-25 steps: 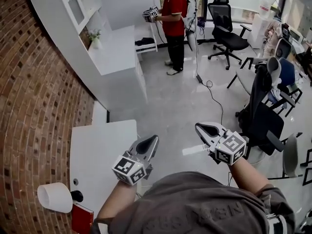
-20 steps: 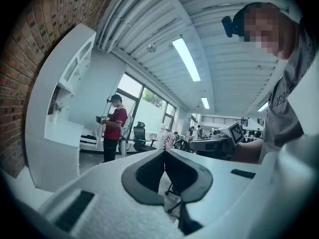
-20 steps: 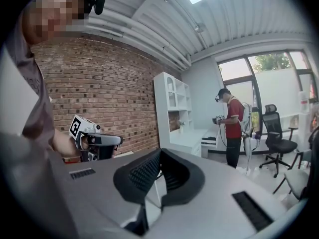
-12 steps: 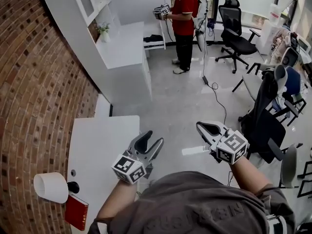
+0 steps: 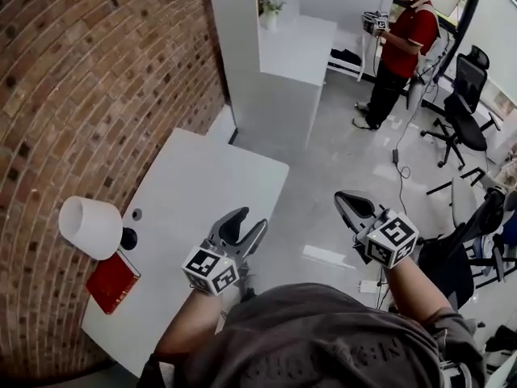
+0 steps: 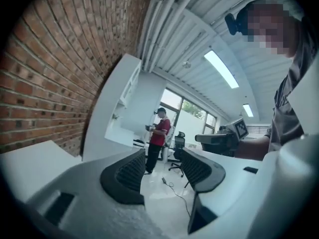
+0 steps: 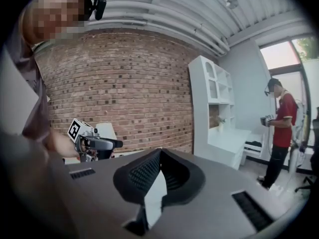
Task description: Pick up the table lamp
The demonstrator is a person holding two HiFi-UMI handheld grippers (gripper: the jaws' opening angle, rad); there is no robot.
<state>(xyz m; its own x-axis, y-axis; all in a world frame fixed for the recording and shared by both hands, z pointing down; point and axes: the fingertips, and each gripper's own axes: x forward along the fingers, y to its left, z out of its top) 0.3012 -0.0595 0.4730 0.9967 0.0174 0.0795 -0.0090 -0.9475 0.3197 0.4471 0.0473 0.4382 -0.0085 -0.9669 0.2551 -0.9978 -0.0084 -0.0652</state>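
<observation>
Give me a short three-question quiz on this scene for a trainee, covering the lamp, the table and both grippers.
1. True or false: the table lamp stands on the white table, on the side next to the brick wall.
2. Multiple choice: what colour is the book lying beside the lamp's base? A red, B blue, C green.
3. Short answer: which has its jaws apart, the left gripper or the right gripper?
Key: 1 true. 2 A. 3 The left. Its jaws have just been opening and nothing is between them. The right gripper's jaws are together.
</observation>
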